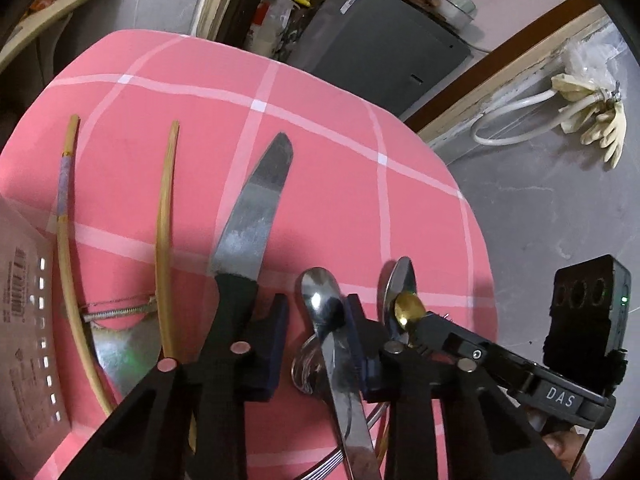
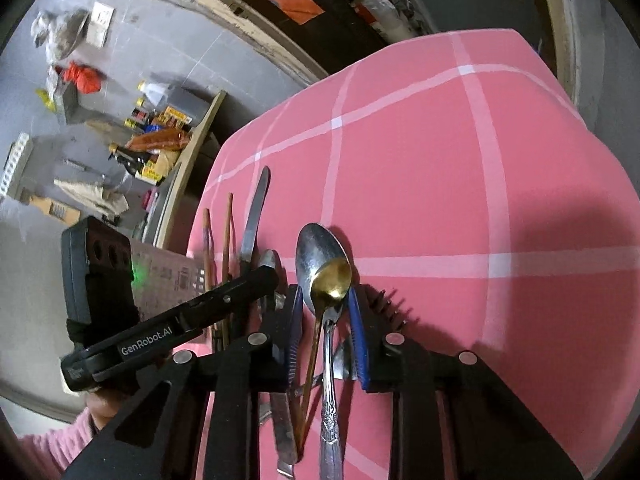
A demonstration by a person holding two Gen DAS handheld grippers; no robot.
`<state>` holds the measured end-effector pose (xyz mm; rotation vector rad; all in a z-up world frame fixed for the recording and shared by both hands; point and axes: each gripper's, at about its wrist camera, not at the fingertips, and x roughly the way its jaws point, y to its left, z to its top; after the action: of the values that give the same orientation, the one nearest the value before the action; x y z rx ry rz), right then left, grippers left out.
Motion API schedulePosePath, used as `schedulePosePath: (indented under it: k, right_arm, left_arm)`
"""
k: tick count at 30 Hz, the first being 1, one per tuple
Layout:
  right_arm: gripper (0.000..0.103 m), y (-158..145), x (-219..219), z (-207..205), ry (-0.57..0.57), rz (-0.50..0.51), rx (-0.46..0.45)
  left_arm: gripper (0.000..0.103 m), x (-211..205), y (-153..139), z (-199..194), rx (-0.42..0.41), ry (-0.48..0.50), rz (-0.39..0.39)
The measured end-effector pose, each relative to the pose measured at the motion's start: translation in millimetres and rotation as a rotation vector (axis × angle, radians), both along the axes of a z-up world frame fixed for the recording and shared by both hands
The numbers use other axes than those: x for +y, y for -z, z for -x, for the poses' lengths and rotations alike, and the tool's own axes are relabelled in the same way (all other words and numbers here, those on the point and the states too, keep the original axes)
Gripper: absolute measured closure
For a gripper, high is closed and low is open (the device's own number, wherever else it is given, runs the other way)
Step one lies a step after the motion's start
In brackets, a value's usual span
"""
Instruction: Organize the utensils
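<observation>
On the pink checked tablecloth (image 1: 320, 168) lie two bamboo chopsticks (image 1: 166, 232), a black-handled knife (image 1: 252, 216), a steel spoon (image 1: 320, 300) and further right a second steel spoon (image 1: 400, 276) with a small gold spoon (image 1: 408, 308) on it. My left gripper (image 1: 316, 336) is open, its fingers either side of the first steel spoon. My right gripper (image 2: 326, 320) is open, its blue pads flanking the gold spoon (image 2: 332, 280) lying on the large steel spoon (image 2: 316, 248). The left gripper's body (image 2: 180, 324) shows beside it.
A printed cardboard pack (image 1: 24, 320) lies at the table's left edge, with a metal peeler (image 1: 120, 344) near the chopsticks. A fork's tines (image 1: 324, 468) show at the bottom. Beyond the table are a grey floor, a grey appliance (image 1: 384, 48) and shelves with bottles (image 2: 160, 140).
</observation>
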<state>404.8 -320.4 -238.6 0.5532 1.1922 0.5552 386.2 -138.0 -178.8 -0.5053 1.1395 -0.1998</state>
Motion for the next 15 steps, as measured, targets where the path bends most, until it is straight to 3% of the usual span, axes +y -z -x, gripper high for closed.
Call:
schedulePosePath:
  k: [9,15]
  right_arm:
    - [0.093,11,9,-3,0.053,-0.098,0.081]
    - [0.093,20,16,0,0.050,-0.118,0.117]
  left_arm:
    - [0.098,-7,-9,-12,-0.036,0.026,0.022]
    - [0.099,-6,-13,-9,-0.043,0.051,0.022]
